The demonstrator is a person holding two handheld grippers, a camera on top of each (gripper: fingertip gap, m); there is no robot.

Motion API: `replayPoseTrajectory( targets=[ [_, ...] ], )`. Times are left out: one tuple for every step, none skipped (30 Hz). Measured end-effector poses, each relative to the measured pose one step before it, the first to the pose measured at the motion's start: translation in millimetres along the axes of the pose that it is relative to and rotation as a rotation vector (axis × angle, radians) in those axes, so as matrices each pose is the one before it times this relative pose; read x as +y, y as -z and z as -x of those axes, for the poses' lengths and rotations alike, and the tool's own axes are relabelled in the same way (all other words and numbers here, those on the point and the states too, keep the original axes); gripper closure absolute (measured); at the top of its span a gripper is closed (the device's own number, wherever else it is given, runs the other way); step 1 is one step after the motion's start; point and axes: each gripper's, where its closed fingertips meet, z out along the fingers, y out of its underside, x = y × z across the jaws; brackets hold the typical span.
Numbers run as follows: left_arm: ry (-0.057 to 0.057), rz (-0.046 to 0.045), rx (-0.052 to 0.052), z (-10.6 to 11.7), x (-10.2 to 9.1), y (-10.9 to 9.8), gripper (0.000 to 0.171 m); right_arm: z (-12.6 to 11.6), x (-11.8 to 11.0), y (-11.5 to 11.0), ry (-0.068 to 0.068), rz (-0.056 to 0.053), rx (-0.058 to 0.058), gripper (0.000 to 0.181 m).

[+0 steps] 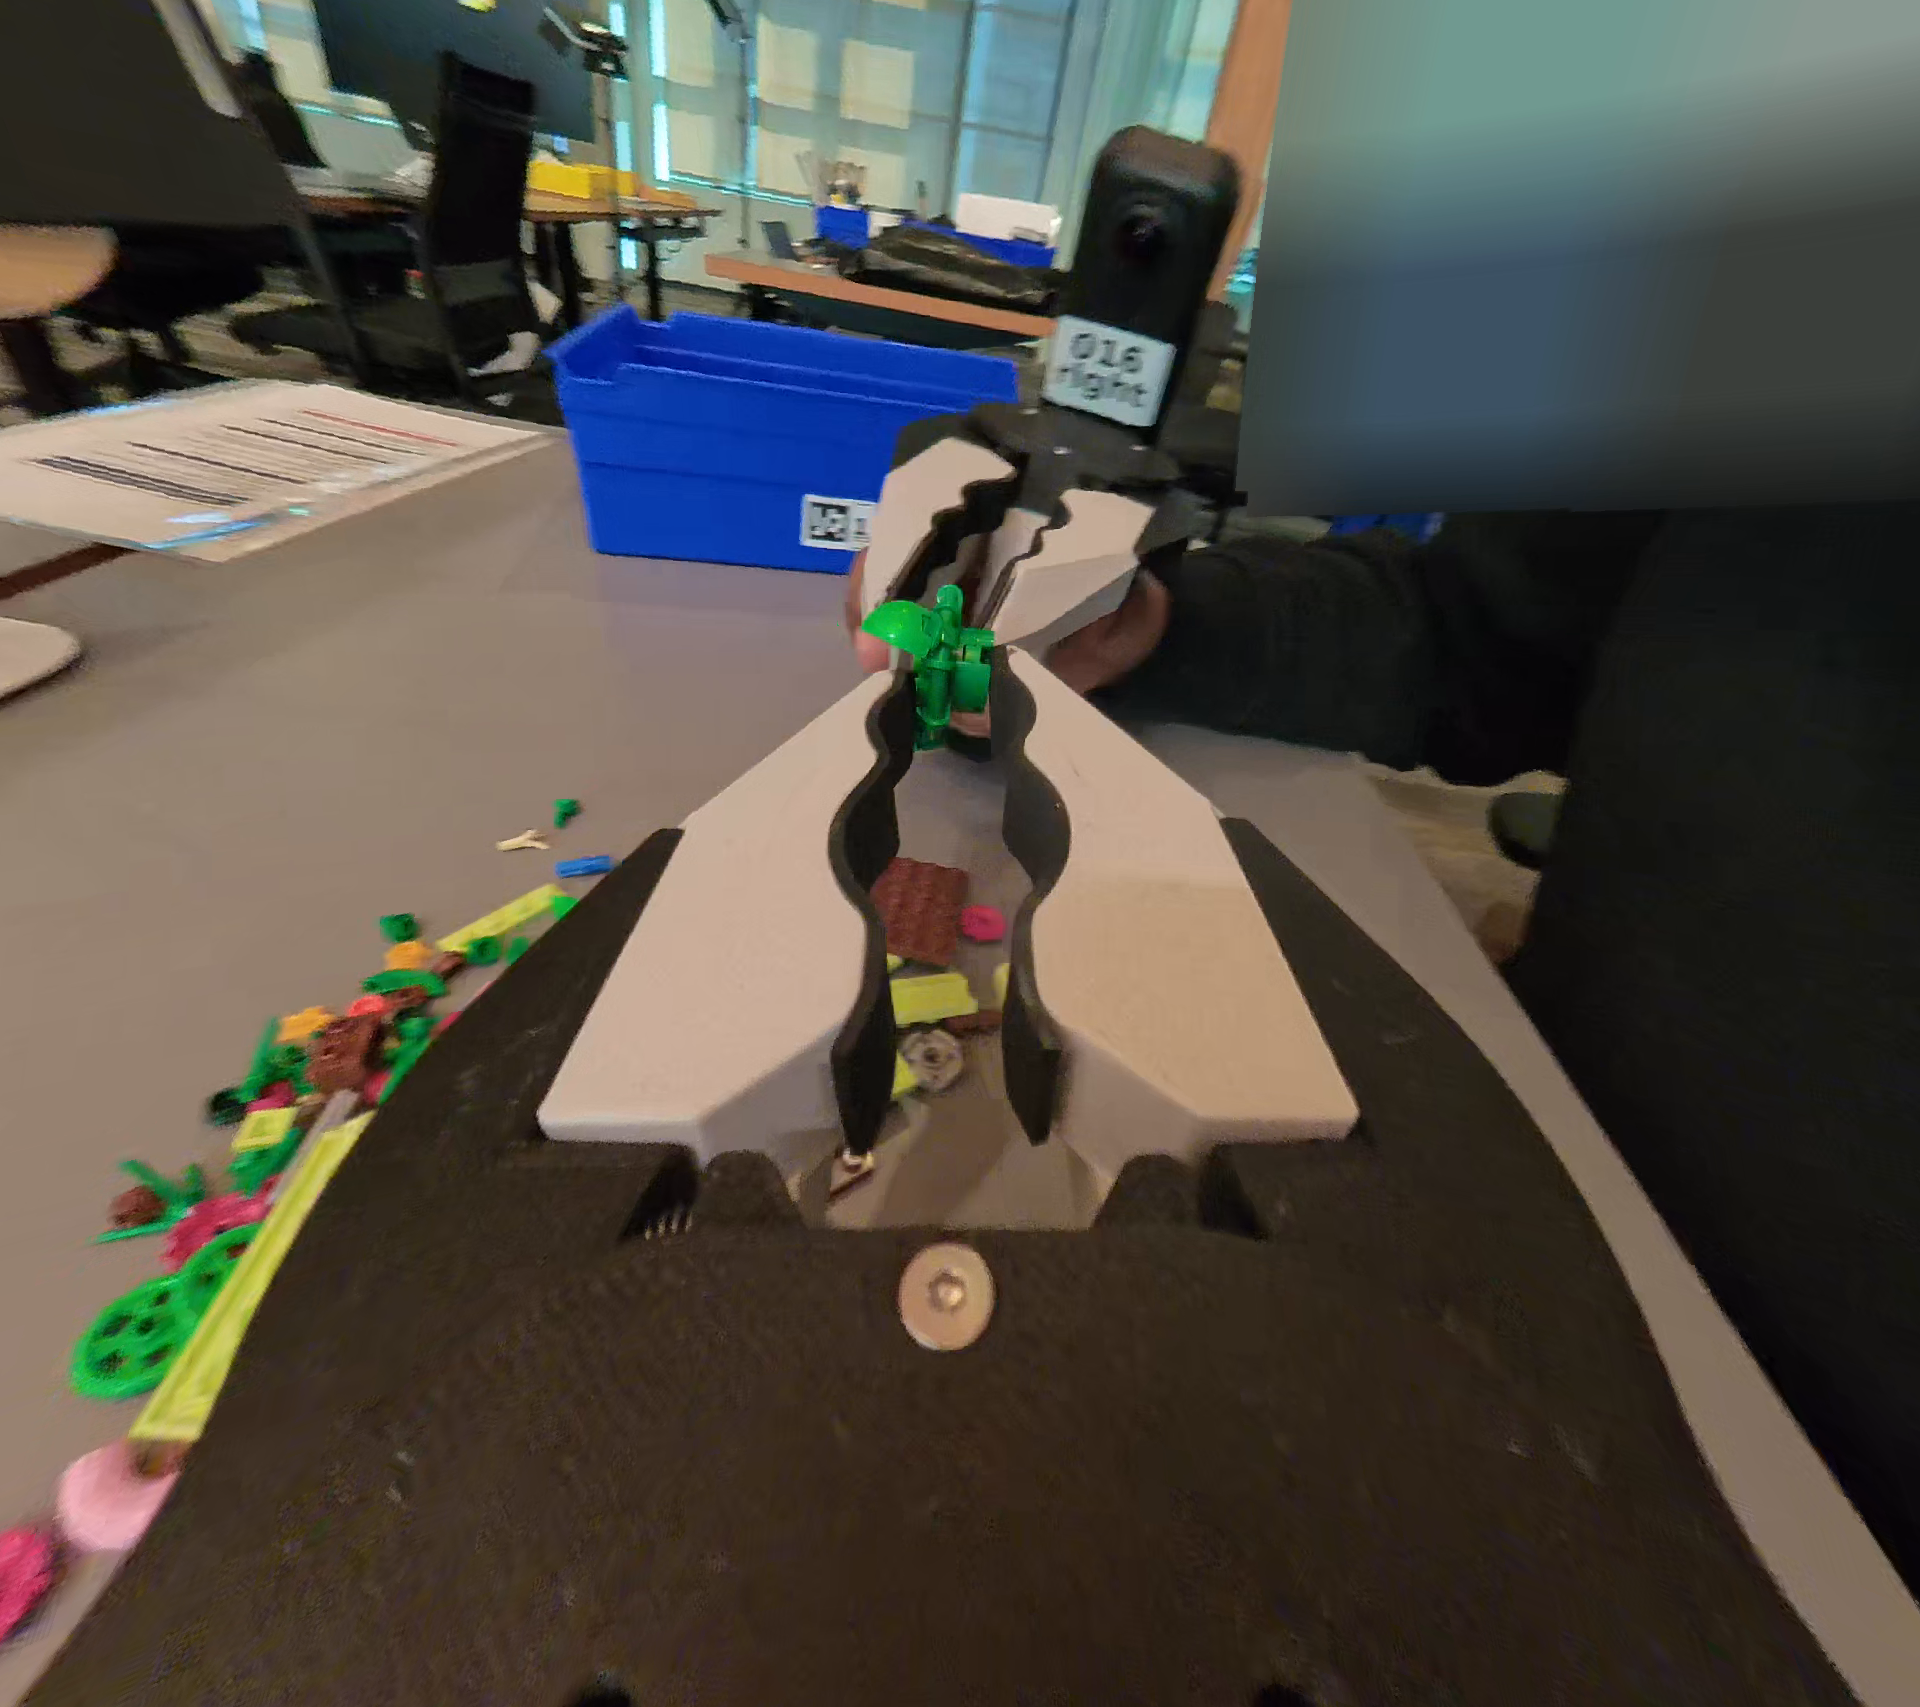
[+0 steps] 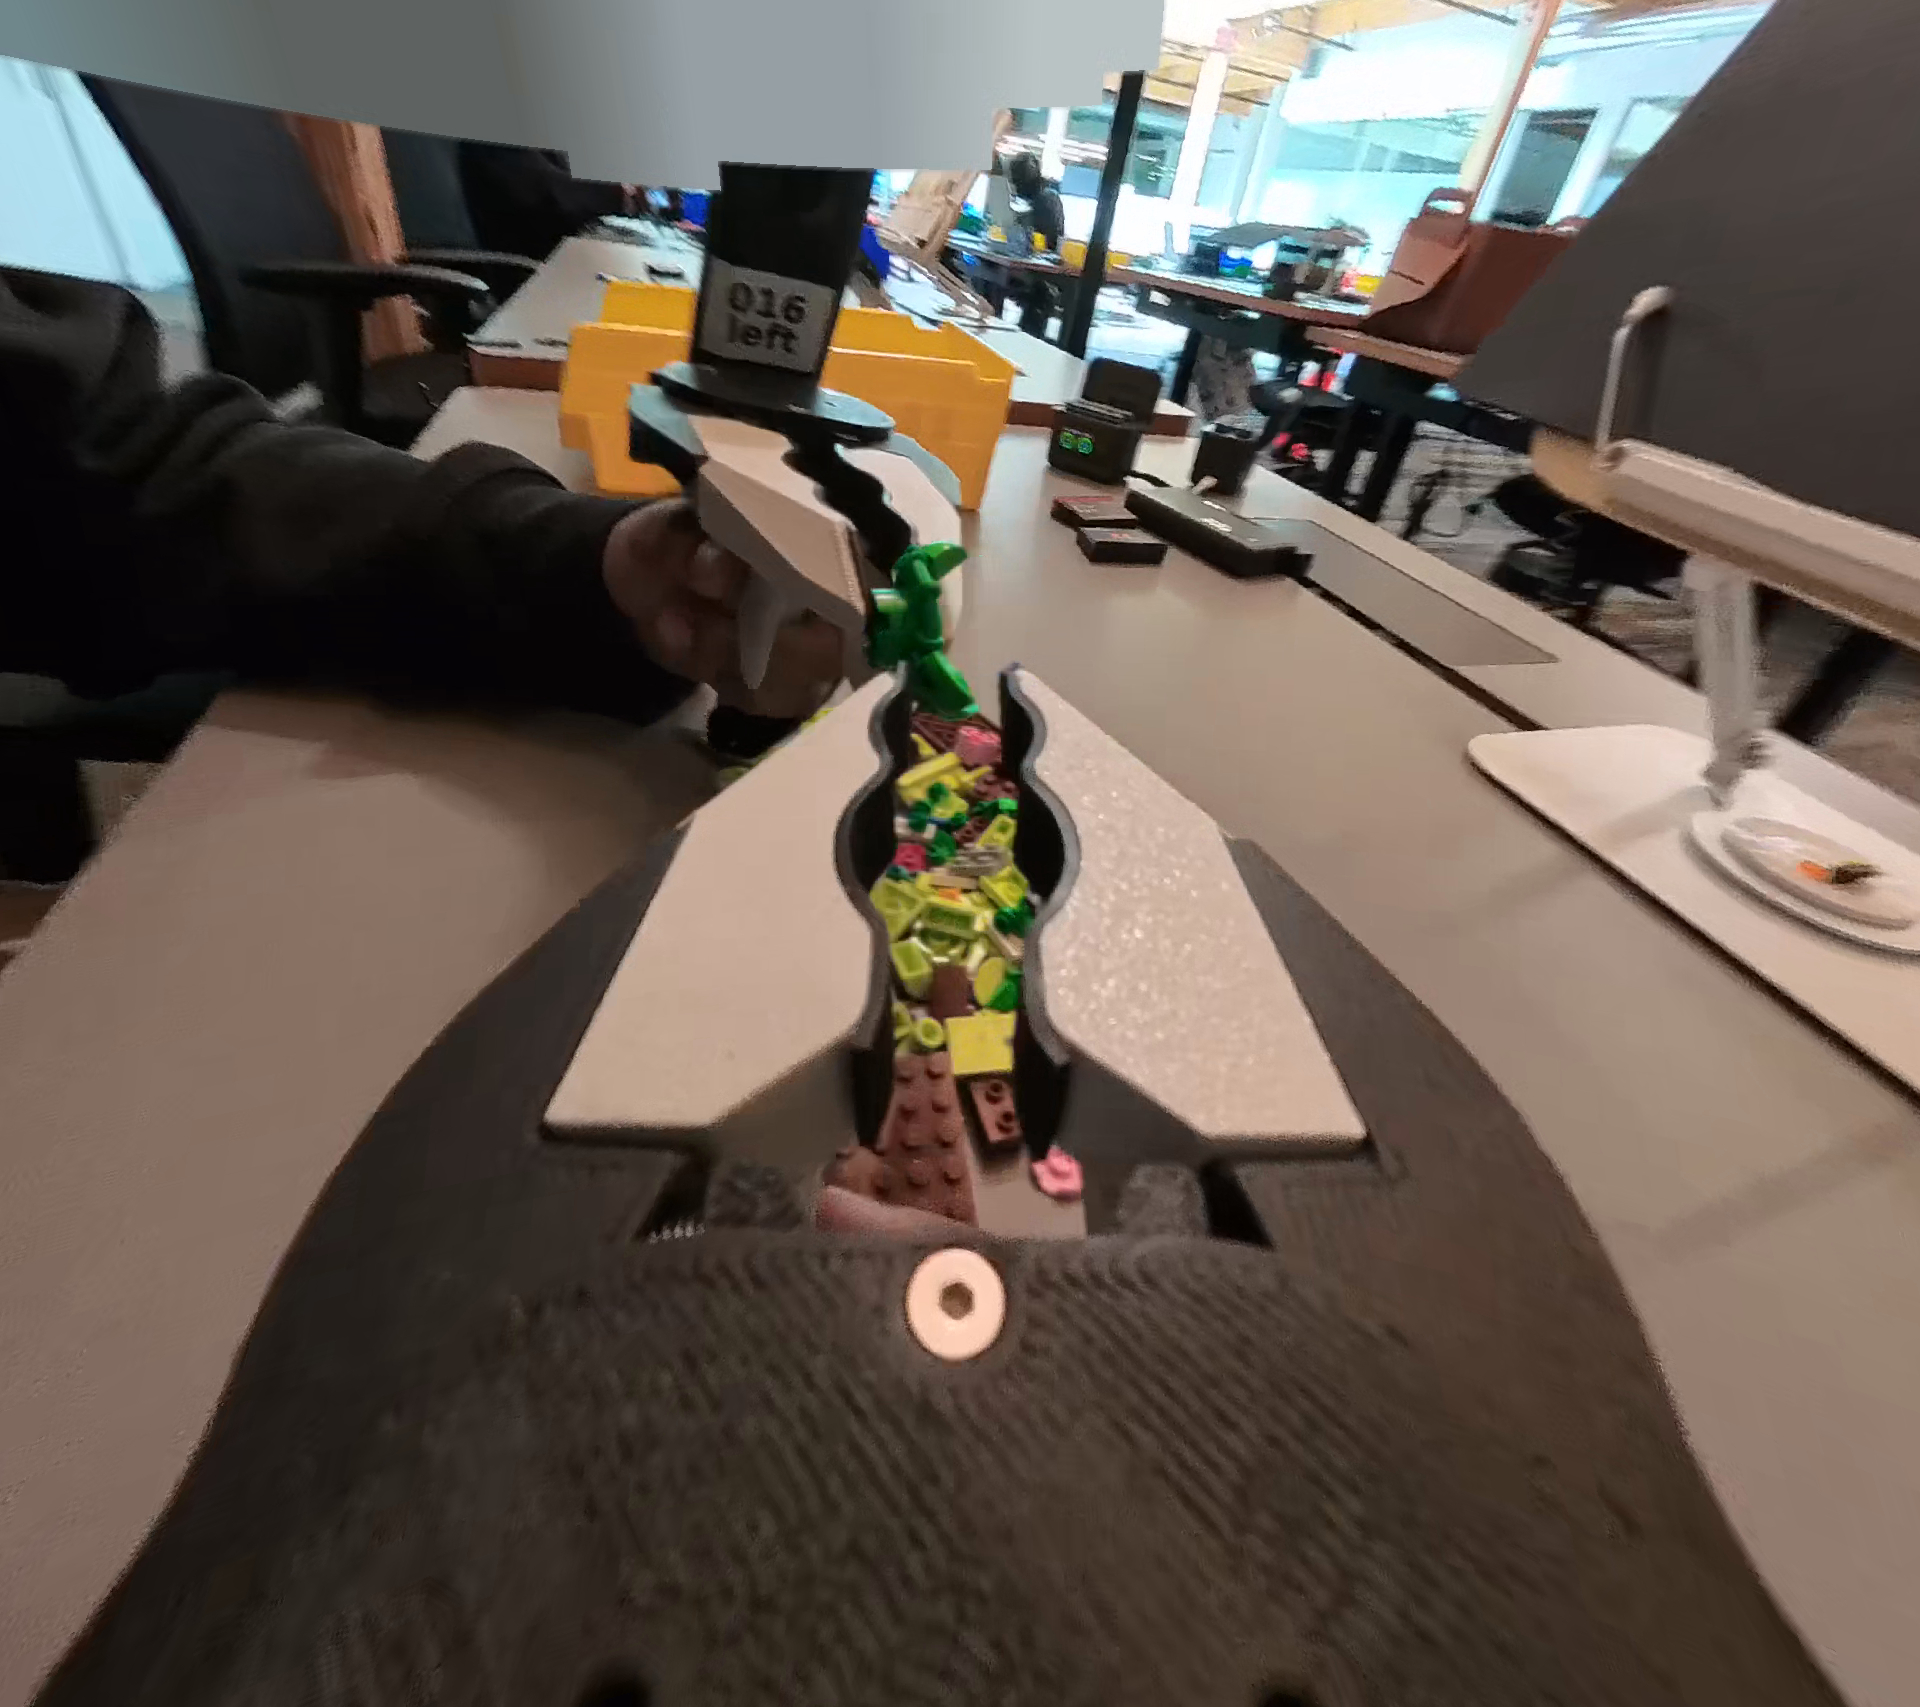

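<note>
I see a small green brick assembly (image 1: 940, 660) with a leaf piece at its top, held up above the worktop (image 1: 416, 701) between the two tools. In the left wrist view it sits at 12 o'clock, right at the fingertips of my left hand-held gripper (image 1: 940, 681), whose fingers are drawn close and pinch its lower part. The right hand-held gripper (image 1: 977, 608) comes in from 1 o'clock, tips meeting the same green piece; its fingers look nearly pressed together, but I cannot tell whether they truly grip it.

In the right wrist view the green assembly (image 2: 920, 629) again lies at 12 o'clock, just past my right hand-held gripper's tips (image 2: 951, 691), with the left one (image 2: 883, 608) at 11 o'clock, held by a hand (image 2: 707, 608) in a dark sleeve.

Below, loose bricks (image 2: 956, 909) in lime, brown, pink and green litter the worktop. A blue bin (image 1: 748, 452) stands at 11 o'clock in the left view; a yellow bin (image 2: 914, 400) sits behind the left tool in the right view, and a white lamp base (image 2: 1662, 816) is at 3 o'clock.
</note>
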Motion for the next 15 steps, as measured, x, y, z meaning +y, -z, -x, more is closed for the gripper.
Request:
replayPoseTrajectory(
  targets=[
    [0.0205, -0.0042, 0.0243, -1.8, -0.23, 0.35, 0.16, 4.21, 0.43, -0.17, -0.043, -0.0072, -0.0469, 0.167],
    [0.0143, -0.00613, 0.0146, -1.23, -0.2, 0.01, 0.16, 4.39, 1.35, -0.63, -0.0496, -0.0009, -0.0483, 0.164],
    [0.0143, 0.00109, 0.0173, -1.85, 0.54, -0.34, 0.16, 4.19, 0.94, -0.79, -0.0472, -0.0033, -0.0451, 0.16],
    [0.0102, 0.00649, 0.0119, -1.22, 1.08, -0.62, 0.16, 5.21, -0.05, -0.54, -0.0358, -0.0086, -0.0468, 0.16],
    [0.0046, 0.00539, 0.0143, -2.15, 0.94, -0.61, 0.16, 3.0, -0.53, -0.16, -0.0221, -0.0109, -0.0273, 0.163],
    [0.0046, 0.00698, 0.0142, -2.2, 0.86, -0.6, 0.16, 0.7, -0.88, 0.33, -0.0081, -0.0119, -0.0083, 0.167],
    [0.0026, 0.00297, 0.009, -1.5, 0.33, -0.49, 0.16, 0.52, -0.76, 0.63, -0.0004, -0.0086, -0.0049, 0.17],
    [0.0025, 0.00181, 0.0049, -0.97, 0.29, -0.47, 0.16, 0.03, -0.6, 0.57, 0.001, -0.0033, -0.0018, 0.174],
    [0.0014, 0.00664, 0.0036, -0.5, 1.02, -0.33, 0.16, 0.65, -1.04, 0.61, 0.0, -0.0056, -0.0056, 0.175],
    [0.0003, 0.00248, -0.001, 0.17, 0.64, -0.32, 0.16, 0.99, -2.06, 0.69, -0.0033, -0.0118, -0.0075, 0.174],
    [0.0011, 0.00068, -0.0007, 0.32, 0.54, -0.16, 0.16, 0.65, -2.37, 0.84, -0.0059, -0.0142, -0.0058, 0.174],
    [0.0035, -0.0015, 0.0082, -0.9, 0.08, -0.01, 0.16, 0.34, -1.79, 0.84, -0.0067, -0.0099, -0.0046, 0.178],
    [0.0041, -0.00209, -0.0045, 1.04, 0.05, 0.04, 0.16, -0.58, -0.47, 0.59, -0.0046, -0.0008, -0.0002, 0.181],
    [-0.0014, -0.00463, 0.0026, -0.25, -0.24, 0.28, 0.16, -0.12, -0.25, 0.58, -0.0012, 0.0025, -0.0029, 0.181],
    [0.0008, -0.00443, 0.0088, -1.38, -0.61, 0.2, 0.16, -0.13, -0.29, 0.54, 0.0036, 0.0011, -0.0003, 0.181]
  ],
)
